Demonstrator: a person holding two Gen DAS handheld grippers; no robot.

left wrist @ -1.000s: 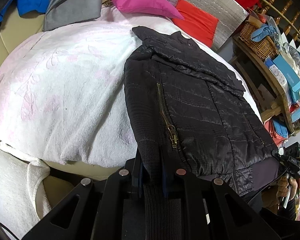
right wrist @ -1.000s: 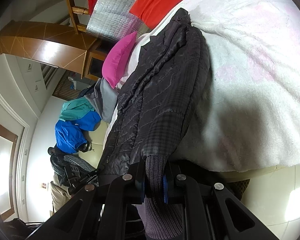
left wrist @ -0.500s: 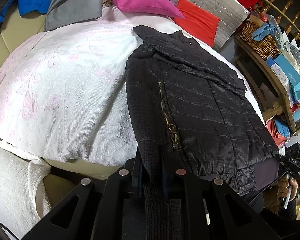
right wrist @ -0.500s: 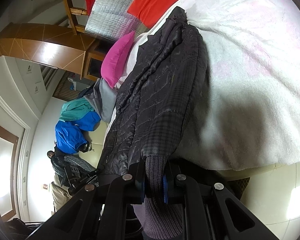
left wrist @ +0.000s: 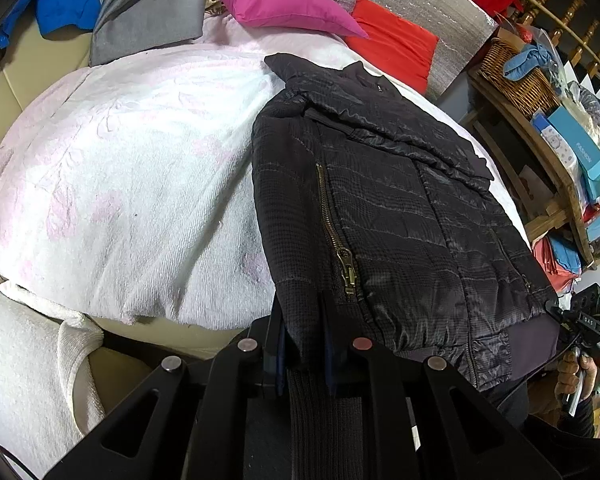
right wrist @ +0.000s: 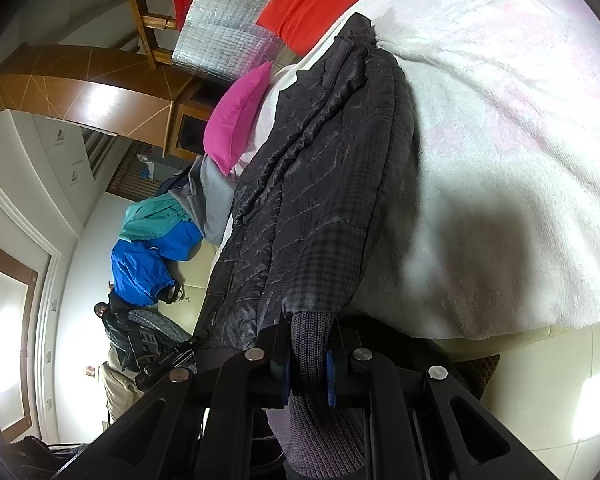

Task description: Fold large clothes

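Left wrist view
Jacket: the black quilted jacket (left wrist: 380,208) lies flat on the white blanket (left wrist: 120,184), collar away from the camera, brass zipper (left wrist: 336,236) running towards the hem
Left gripper: the left gripper (left wrist: 304,344) is clamped on the ribbed hem at the jacket's near corner
Right gripper: the right gripper (left wrist: 580,320) shows at the far hem corner, a hand (left wrist: 576,372) under it
Surroundings: pink pillow (left wrist: 280,0), red cushion (left wrist: 392,44), grey garment (left wrist: 148,12)

Right wrist view
Right gripper: the right gripper (right wrist: 308,360) is closed tight on the jacket's knitted hem band (right wrist: 308,344)
Jacket: it stretches away across the blanket beside the pink pillow
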